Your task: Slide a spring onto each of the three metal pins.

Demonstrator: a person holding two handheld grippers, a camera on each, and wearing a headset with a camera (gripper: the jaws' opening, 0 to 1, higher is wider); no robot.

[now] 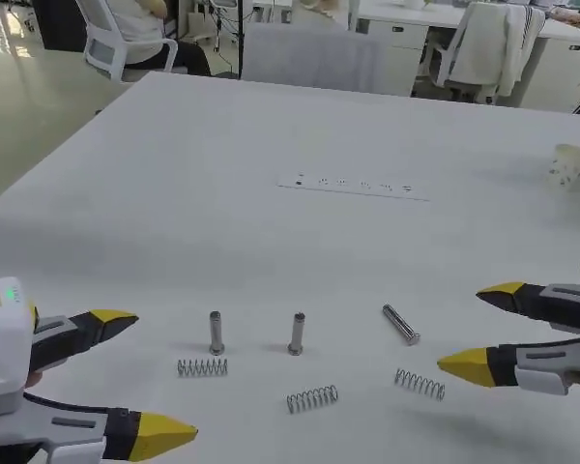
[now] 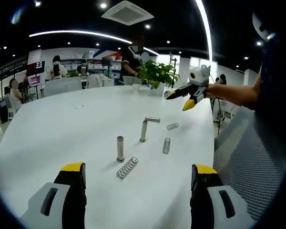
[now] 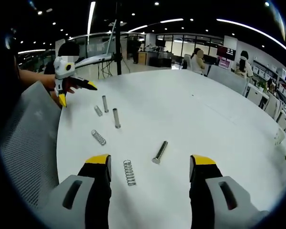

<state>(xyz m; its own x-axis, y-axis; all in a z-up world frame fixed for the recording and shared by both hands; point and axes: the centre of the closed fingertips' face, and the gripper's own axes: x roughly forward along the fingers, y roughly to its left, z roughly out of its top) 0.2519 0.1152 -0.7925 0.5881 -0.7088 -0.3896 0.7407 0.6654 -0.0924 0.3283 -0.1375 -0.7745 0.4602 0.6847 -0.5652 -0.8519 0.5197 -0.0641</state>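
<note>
White counter (image 1: 271, 135) carries three metal pins: the left pin (image 1: 216, 332) and middle pin (image 1: 297, 332) stand upright, while the right pin (image 1: 400, 324) lies on its side. Just in front lie the left spring (image 1: 202, 367), middle spring (image 1: 312, 398) and right spring (image 1: 420, 384), each loose and apart from its pin. The left gripper (image 1: 164, 372) hovers at the near left, its yellow-tipped fingers (image 1: 159, 430) spread wide and empty; the right gripper (image 1: 459, 329), near the right spring, is equally wide and empty. Farther back lies a power strip (image 1: 353, 186), with a paper cup (image 1: 570, 164) at the far right.
</note>
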